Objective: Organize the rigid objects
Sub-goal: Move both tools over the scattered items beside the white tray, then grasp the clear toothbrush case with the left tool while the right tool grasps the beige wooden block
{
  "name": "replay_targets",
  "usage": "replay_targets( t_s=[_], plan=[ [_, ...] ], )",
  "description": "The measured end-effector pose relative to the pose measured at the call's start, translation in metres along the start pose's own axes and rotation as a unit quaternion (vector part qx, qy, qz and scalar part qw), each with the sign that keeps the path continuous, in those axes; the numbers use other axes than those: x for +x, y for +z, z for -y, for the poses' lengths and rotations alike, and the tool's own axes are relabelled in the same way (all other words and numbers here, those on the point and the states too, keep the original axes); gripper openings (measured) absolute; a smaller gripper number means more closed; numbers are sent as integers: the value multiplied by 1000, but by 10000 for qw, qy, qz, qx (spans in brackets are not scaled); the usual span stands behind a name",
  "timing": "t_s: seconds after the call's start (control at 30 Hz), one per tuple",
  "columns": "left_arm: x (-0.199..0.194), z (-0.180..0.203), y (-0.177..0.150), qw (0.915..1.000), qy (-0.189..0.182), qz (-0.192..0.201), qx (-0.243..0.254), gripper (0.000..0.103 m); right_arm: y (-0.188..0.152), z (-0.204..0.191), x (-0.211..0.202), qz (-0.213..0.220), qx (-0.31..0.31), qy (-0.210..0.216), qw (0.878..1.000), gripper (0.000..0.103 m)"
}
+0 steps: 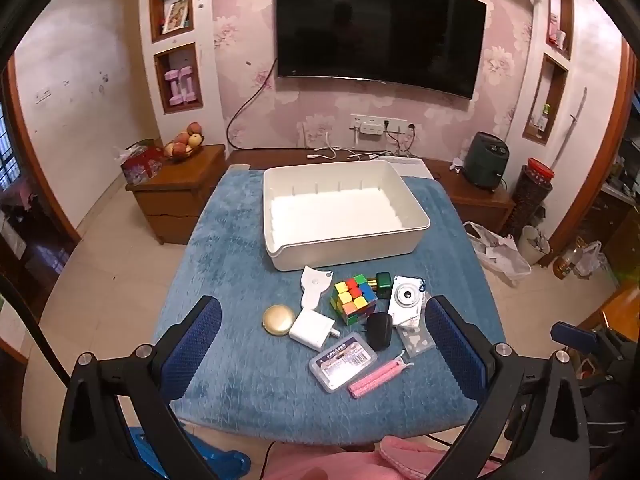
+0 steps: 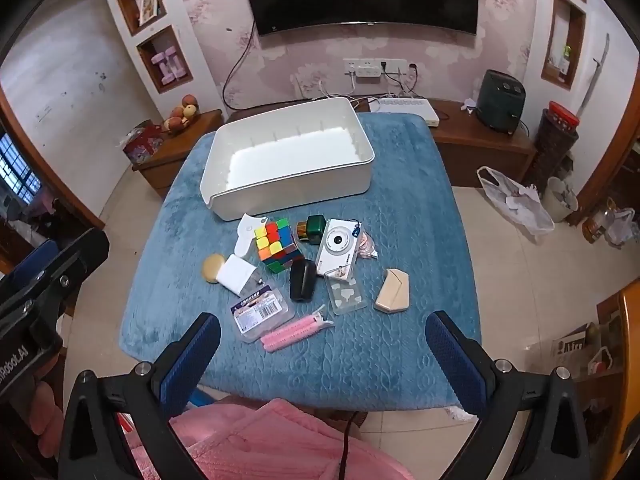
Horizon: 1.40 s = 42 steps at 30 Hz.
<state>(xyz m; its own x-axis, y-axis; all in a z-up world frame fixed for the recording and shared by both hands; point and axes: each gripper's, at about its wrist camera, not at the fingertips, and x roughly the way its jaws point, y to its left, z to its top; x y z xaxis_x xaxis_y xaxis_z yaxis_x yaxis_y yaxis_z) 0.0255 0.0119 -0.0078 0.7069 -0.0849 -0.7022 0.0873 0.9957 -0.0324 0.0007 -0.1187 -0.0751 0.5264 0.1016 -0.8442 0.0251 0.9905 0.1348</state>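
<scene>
Hovering above the near edge of the blue-covered counter [image 2: 400, 340], I hold my left gripper [image 1: 323, 354] and right gripper [image 2: 323, 360] with jaws spread wide, nothing between them. Left to right in the right wrist view, the clutter sits mid-counter: a gold disc [image 2: 213, 267] touching a white charger [image 2: 239, 274], a white scraper [image 2: 246, 234] behind them, the colour cube [image 2: 277, 245], a labelled clear case [image 2: 260, 312] with pink clips [image 2: 294, 332] at its near corner, a black adapter [image 2: 303, 280], a green box [image 2: 317, 229], a white camera [image 2: 338, 246], a clear phone case [image 2: 345, 294], and, apart from the rest, a beige folded case [image 2: 393, 292]. The empty white bin [image 2: 292, 184] waits just behind, its low front wall facing the pile. My judgement: crowding is the risk. The cube, adapter and camera stand so close that a wide jaw coming down on one could shove a neighbour, and the thin clear cases lie flat on soft plush, where pads may slide over them. The beige case, with bare cover all round it, looks the safest first pick. Open room lies along the near and right sides of the counter; the pink clips lie nearest the front edge and could be knocked toward the floor.
</scene>
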Motion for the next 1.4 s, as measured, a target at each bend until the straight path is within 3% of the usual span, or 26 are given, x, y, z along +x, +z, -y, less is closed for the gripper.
replay_targets(
  t_s=[0.37,0.53,0.67,0.77,0.97,1.07,1.27,1.4],
  plan=[
    [35,-26,30,9982,-227,-322,446,102,26,-35,33,-361,303,-173,9987,103],
    [58,-43,41,9955,-309,-702,556,102,31,-54,53,-723,469,-216,9960,103],
    [82,-56,35,9897,-430,-1222,614,102,27,-64,71,-1157,660,-253,9908,100],
    [100,-65,29,9825,-619,-1682,515,102,16,-65,84,-1532,831,-256,9844,100],
    [133,-66,8,9570,-940,-2731,285,102,-3,-44,95,-2050,1421,-267,9680,100],
    [144,-59,-1,9465,-1028,-3049,233,102,-11,-30,102,-2198,1700,-251,9603,100],
    [172,-42,-23,9189,-1051,-3801,-25,101,-20,8,118,-2552,2038,-97,9451,96],
    [191,-31,-37,9024,-859,-4190,-513,101,-19,42,130,-2686,2327,26,9347,96]
  ],
)
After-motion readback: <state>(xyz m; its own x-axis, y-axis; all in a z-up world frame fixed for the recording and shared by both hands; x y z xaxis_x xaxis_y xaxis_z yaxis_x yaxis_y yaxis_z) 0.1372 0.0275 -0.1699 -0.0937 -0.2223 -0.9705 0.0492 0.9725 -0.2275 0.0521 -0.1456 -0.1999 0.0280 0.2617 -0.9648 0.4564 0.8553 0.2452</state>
